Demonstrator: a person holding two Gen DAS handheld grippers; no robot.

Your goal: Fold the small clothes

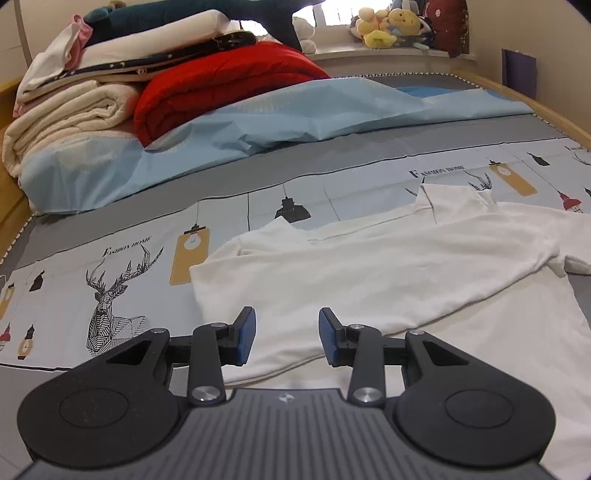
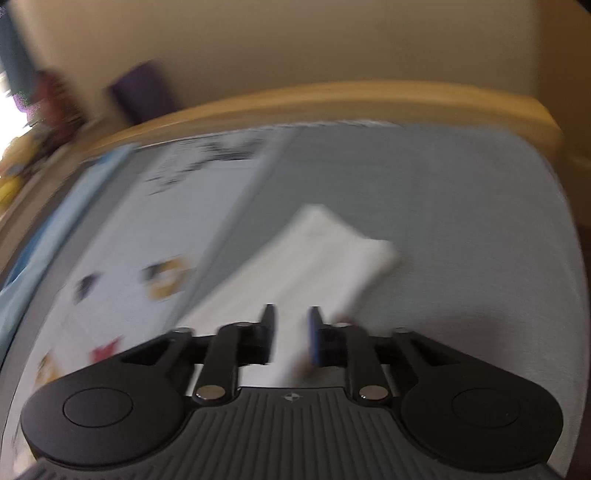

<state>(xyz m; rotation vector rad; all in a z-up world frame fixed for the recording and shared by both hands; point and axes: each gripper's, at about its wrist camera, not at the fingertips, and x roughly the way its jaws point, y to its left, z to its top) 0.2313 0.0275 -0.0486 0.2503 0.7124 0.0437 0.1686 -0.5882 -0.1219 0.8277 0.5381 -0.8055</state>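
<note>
The words "Fashion Home" appear twice on the printed bed sheet (image 1: 110, 295) in the left wrist view: once at left of centre, in black serif capitals just above the line-drawn deer head (image 1: 110, 295), and again at upper right, beside the antlers showing past the white shirt's collar (image 1: 448, 201). A third partial line of lettering at the far right edge is cut off and unreadable. The right wrist view is motion-blurred; nothing there can be read.

Soft daylight came from a blown-out window (image 1: 317, 11) behind; the left view was sharp, the right view motion-smeared, both fisheye-curved at the edges.
</note>
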